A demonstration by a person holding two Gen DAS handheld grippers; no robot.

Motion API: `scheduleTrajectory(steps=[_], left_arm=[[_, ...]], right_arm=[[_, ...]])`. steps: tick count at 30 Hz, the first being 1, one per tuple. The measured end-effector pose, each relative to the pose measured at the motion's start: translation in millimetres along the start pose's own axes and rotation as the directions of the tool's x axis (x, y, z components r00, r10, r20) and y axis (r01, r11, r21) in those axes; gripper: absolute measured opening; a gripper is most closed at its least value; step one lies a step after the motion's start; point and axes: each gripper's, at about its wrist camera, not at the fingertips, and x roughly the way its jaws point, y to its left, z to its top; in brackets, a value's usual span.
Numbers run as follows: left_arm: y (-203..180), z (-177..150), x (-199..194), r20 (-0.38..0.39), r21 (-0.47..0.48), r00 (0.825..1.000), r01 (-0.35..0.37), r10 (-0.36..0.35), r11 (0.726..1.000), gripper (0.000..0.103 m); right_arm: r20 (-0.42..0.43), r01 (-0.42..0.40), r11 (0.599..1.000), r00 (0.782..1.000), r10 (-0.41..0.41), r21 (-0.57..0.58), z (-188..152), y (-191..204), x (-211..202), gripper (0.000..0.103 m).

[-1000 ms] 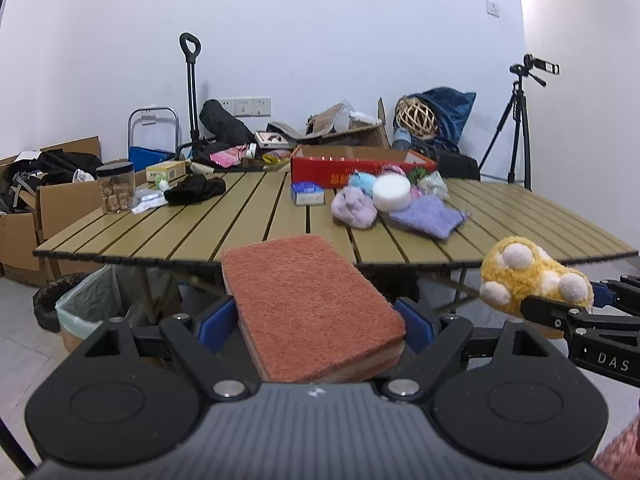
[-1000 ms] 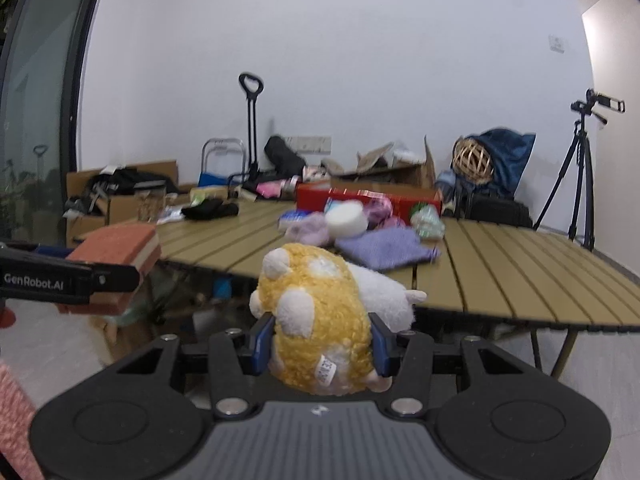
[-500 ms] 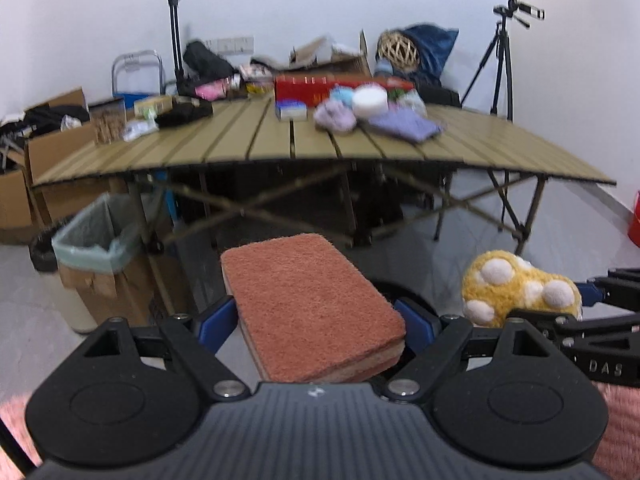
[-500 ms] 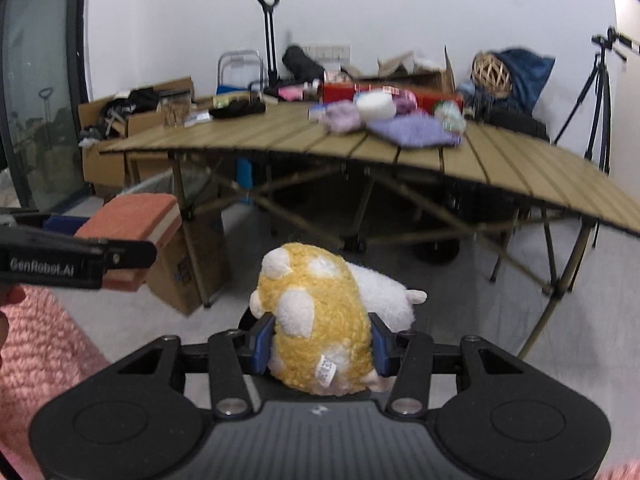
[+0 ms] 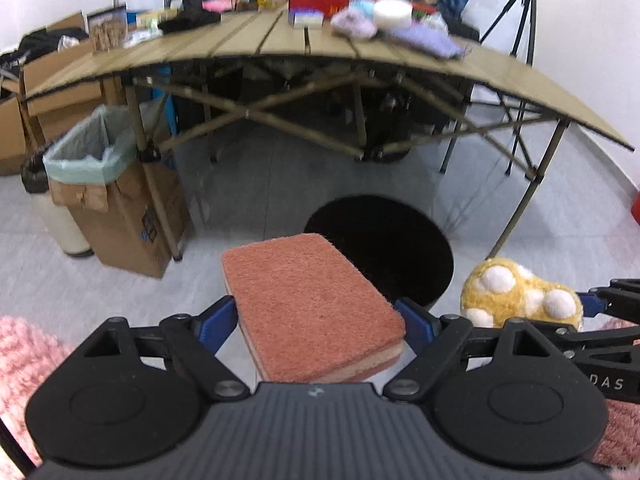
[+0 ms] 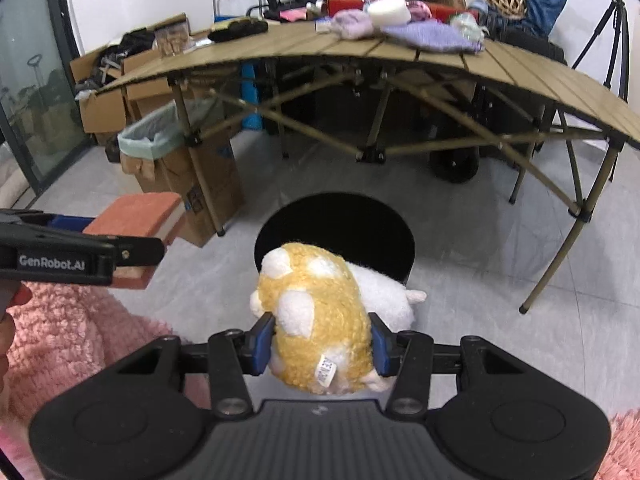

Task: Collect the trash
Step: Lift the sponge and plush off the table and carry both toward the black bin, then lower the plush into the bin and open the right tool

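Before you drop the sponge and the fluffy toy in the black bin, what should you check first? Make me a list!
1. Left tongs gripping the sponge: ok, both pads press its sides.
2. Right tongs gripping the yellow plush toy: ok, squeezed between the pads.
3. Black bin open at the top: ok, no lid is seen.
4. Toy above the bin's mouth: cannot tell; it sits in front of the near rim in the right wrist view.
5. Sponge above the bin's mouth: cannot tell; its far corner only overlaps the rim in the left wrist view.
6. Room inside the bin: cannot tell, the inside is all dark.
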Motion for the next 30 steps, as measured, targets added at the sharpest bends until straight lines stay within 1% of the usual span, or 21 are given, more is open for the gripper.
scheduleTrajectory(steps=[6,12,18,25,30], left_arm=[[2,4,17,-0.034,0.005,0.999,-0.014,0.014,1.000,0.086],[3,11,34,-0.054,0.003,0.998,-0.037,0.037,0.999,0.086],[6,20,51,-0.068,0.000,0.996,-0.056,0.055,0.998,0.086],[9,31,70,-0.072,-0.002,0.994,-0.079,0.079,0.997,0.086],[9,39,79,-0.068,0.009,0.993,-0.094,0.094,0.996,0.086]], right_arm=[[-0.045,-0.004,1.000,0.999,0.005,0.010,5,-4,20,0.047],[-0.057,-0.003,1.000,0.998,0.002,-0.012,22,-5,43,0.047],[-0.068,-0.006,0.999,0.998,0.003,-0.045,37,-6,74,0.047],[-0.077,-0.022,0.996,0.997,0.016,-0.086,54,-5,121,0.047],[-0.101,-0.026,0.996,0.995,0.016,-0.090,58,-14,161,0.047]])
